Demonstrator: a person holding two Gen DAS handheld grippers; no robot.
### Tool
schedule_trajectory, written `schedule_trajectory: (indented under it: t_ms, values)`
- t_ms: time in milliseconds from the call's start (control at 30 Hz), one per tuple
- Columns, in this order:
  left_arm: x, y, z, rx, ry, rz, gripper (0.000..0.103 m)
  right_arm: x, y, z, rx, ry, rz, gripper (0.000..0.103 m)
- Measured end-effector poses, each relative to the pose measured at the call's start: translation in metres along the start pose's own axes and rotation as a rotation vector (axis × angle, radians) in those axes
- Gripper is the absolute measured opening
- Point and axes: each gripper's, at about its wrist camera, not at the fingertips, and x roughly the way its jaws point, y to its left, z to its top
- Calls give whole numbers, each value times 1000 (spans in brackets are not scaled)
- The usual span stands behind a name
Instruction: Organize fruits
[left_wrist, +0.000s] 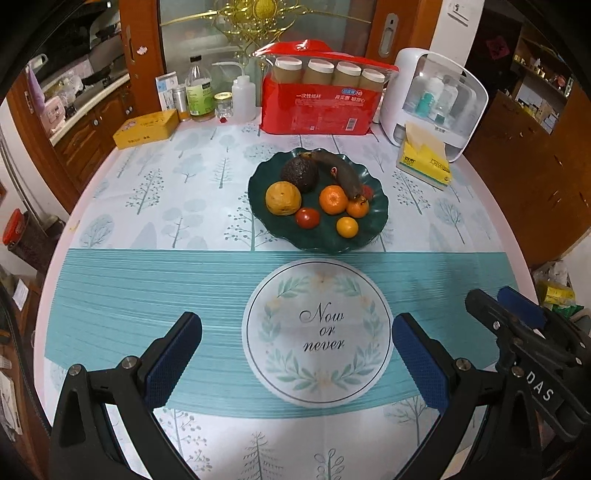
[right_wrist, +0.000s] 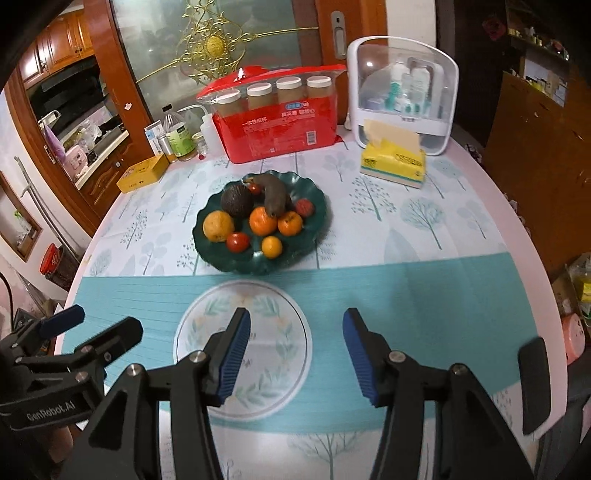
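A round table (left_wrist: 122, 206) under my jaws wears a tree-print cloth with a teal band and a circular "Now or never" emblem (left_wrist: 317, 332). Directly on it: a dark green scalloped plate (left_wrist: 373, 225) of fruit at centre; behind, a red cup pack (left_wrist: 317, 110), white storage case (left_wrist: 399, 99), yellow tissue pack (left_wrist: 424, 162), yellow tin (left_wrist: 146, 129) and bottles (left_wrist: 199, 98).

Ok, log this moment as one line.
left gripper: open, empty | right gripper: open, empty | fruits: all on green plate | grippers short of plate
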Motion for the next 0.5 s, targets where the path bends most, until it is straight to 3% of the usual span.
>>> schedule_trajectory:
  t_ms: [133, 500]
  values:
    - [-10, -3, -12, 8, -16, 15, 102, -9, -1, -13, 2, 1, -19, 59]
    - [-30, -11, -40, 17, -35, 34, 102, -35, 4, -29, -20, -37, -32, 60]
